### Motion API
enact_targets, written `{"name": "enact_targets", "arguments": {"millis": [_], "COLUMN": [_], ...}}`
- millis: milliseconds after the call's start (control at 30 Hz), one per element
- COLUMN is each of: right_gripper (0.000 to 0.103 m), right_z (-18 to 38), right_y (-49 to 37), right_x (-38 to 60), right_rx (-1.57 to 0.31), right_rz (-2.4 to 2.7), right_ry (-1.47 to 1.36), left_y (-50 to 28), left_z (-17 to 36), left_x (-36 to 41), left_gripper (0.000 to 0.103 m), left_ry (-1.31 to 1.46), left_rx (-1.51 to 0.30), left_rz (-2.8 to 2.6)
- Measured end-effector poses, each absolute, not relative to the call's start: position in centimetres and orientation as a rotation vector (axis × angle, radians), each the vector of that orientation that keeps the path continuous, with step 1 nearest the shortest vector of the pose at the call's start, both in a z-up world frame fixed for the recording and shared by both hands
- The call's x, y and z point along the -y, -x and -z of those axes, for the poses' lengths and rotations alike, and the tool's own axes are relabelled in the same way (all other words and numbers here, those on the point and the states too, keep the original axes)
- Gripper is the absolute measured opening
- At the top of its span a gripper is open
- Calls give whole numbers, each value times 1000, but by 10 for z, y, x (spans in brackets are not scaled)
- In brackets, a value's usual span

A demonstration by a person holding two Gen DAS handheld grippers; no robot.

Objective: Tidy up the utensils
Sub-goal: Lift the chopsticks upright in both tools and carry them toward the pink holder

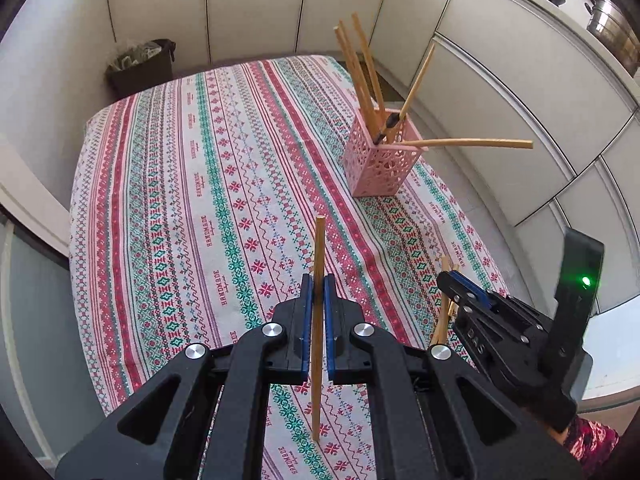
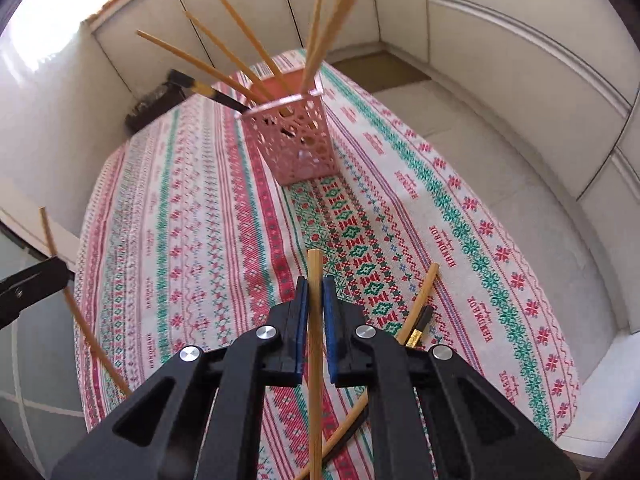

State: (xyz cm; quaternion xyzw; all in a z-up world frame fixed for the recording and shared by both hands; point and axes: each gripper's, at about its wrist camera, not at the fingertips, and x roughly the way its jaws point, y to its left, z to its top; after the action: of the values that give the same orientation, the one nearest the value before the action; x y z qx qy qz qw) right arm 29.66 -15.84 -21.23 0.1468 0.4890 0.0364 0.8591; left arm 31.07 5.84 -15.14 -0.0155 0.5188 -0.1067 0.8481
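Observation:
My left gripper (image 1: 318, 286) is shut on a bamboo chopstick (image 1: 318, 248) that stands upright between its blue pads, above the patterned tablecloth (image 1: 200, 200). My right gripper (image 2: 315, 286) is shut on another bamboo chopstick (image 2: 315, 360), also upright. A pink perforated holder (image 1: 380, 156) stands at the far right of the table with several chopsticks leaning out of it; the right wrist view shows the holder (image 2: 296, 140) ahead. In the left wrist view the right gripper (image 1: 460, 280) sits at the lower right. The left gripper (image 2: 36, 280) and its chopstick (image 2: 76, 304) show at the left edge.
Loose chopsticks (image 2: 420, 304), one with a black and gold end, lie on the cloth just right of and beneath the right gripper. A dark waste bin (image 1: 140, 64) stands on the floor beyond the table. White cabinet doors (image 1: 500, 100) surround the table. A metal pot (image 1: 612, 28) sits on the counter.

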Motion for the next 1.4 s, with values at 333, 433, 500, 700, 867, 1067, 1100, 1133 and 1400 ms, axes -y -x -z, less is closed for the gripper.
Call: {"name": "enact_targets", "arguments": {"millis": [333, 433, 500, 700, 867, 1067, 1100, 1133, 1400], "right_gripper": [8, 8, 8, 8, 8, 8, 8, 8, 8], "right_z": [127, 104, 90, 43, -4, -72, -81, -91, -129], "right_y": [-235, -221, -212, -200, -203, -229, -236, -242, -302], "right_x": [201, 215, 221, 239, 260, 285, 288, 290, 303], "right_rx": [-855, -818, -794, -712, -648, -531, -502, -466, -147], "right_rz": [-145, -152, -159, -174, -209, -256, -262, -266, -231], "right_ry": [-354, -360, -362, -386, -436, -520, -528, -535, -488], "left_y": [-254, -241, -237, -232, -237, -266, -272, -278, -334], "left_z": [99, 90, 85, 70, 48, 2, -6, -14, -31], "left_x": [-27, -18, -15, -10, -4, -11, -12, -11, 9], "left_gripper": [5, 4, 4, 4, 4, 5, 5, 5, 5], "left_ry": [1, -26, -33, -46, -64, 48, 65, 79, 117], "left_rx": [-907, -870, -860, -823, -773, -699, -680, -659, -559], "left_rz": [195, 179, 180, 168, 173, 250, 255, 260, 235]}}
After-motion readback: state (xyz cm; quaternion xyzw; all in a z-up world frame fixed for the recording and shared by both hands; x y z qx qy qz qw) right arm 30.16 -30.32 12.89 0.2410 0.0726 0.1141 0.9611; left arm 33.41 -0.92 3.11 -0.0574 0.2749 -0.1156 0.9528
